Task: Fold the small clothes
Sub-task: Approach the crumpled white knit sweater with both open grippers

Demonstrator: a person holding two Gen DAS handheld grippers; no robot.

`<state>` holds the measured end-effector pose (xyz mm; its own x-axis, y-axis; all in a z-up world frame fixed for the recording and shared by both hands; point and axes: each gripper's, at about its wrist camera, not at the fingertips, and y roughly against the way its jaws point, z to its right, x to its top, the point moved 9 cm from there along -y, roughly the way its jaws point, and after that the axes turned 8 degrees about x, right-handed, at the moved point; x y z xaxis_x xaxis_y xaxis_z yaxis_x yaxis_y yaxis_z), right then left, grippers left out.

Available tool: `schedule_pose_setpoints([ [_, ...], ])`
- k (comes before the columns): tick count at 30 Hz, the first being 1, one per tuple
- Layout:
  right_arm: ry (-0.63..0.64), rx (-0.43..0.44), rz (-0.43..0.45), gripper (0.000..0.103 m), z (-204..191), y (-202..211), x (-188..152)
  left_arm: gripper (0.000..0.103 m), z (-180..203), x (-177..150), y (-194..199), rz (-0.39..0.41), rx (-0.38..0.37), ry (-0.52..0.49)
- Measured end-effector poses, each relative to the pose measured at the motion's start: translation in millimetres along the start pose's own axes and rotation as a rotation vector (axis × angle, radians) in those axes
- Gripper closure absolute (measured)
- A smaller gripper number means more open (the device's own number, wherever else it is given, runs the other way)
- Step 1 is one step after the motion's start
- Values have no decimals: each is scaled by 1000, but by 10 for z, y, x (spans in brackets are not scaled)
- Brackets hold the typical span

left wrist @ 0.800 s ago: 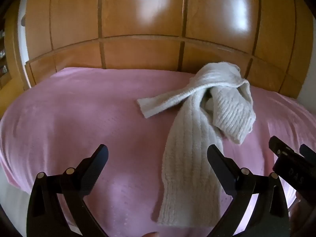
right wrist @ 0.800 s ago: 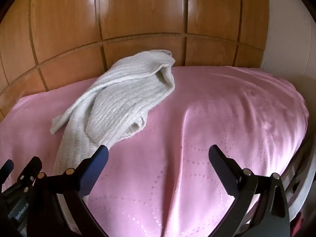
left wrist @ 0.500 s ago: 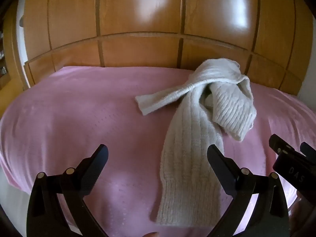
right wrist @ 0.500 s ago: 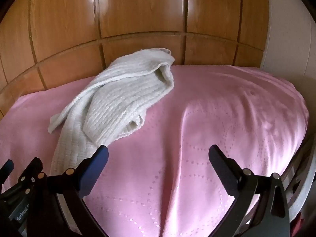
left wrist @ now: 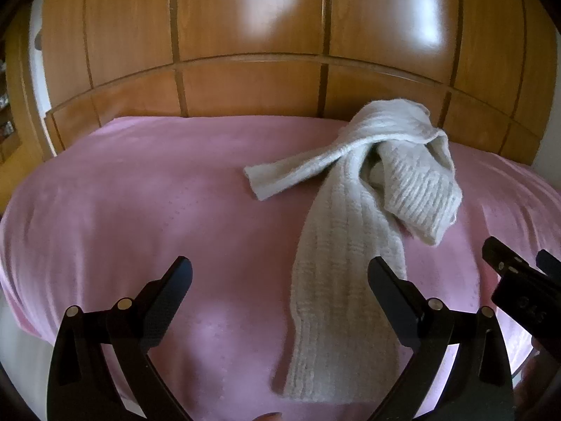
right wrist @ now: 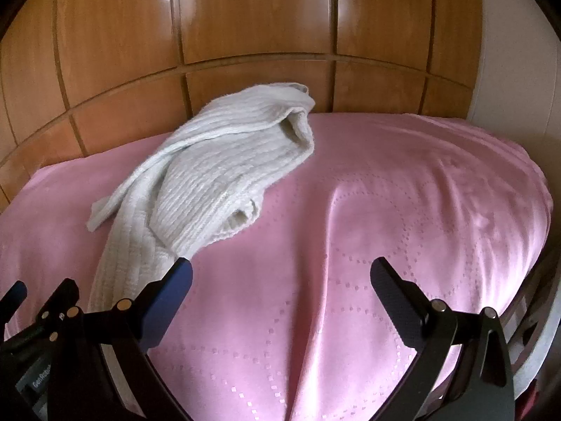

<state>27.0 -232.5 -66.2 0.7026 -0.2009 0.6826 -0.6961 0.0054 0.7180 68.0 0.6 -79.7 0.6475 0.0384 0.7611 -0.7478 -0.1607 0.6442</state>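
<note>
The left claw [left wrist: 280,273] is hovering above the near part of the bed [left wrist: 140,193], pointing forward toward the wooden headboard [left wrist: 245,87], its two black fingers spread wide and gripping nothing. The cream ribbed knit garment [left wrist: 350,245] is lying crumpled on the pink bedspread, ahead and to the right of this claw; one long strip of it is running down toward the near edge, passing just behind the claw's right finger [left wrist: 389,287], while a narrower strip is reaching out to the left and a bunched part is piling up by the headboard. Whether the finger is touching the knit cannot be told.

The right claw [right wrist: 280,273] is hanging level beside it over the bedspread [right wrist: 385,210], likewise facing the headboard [right wrist: 263,35], with its fingers wide apart and empty. In its view the garment [right wrist: 210,182] is sitting to the left, its lower strip lying behind the left finger [right wrist: 171,287]. Each claw's body is showing at the edge of the other's view, the two held side by side.
</note>
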Motion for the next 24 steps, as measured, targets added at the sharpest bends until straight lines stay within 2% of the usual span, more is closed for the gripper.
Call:
schedule_pose_setpoints([
  [9, 11, 28, 29, 2, -29, 37, 62, 4, -39, -3, -12, -2, -3, 5],
  [24, -17, 102, -14, 2, -49, -31, -24, 4, -72, -18, -36, -25, -6, 0],
])
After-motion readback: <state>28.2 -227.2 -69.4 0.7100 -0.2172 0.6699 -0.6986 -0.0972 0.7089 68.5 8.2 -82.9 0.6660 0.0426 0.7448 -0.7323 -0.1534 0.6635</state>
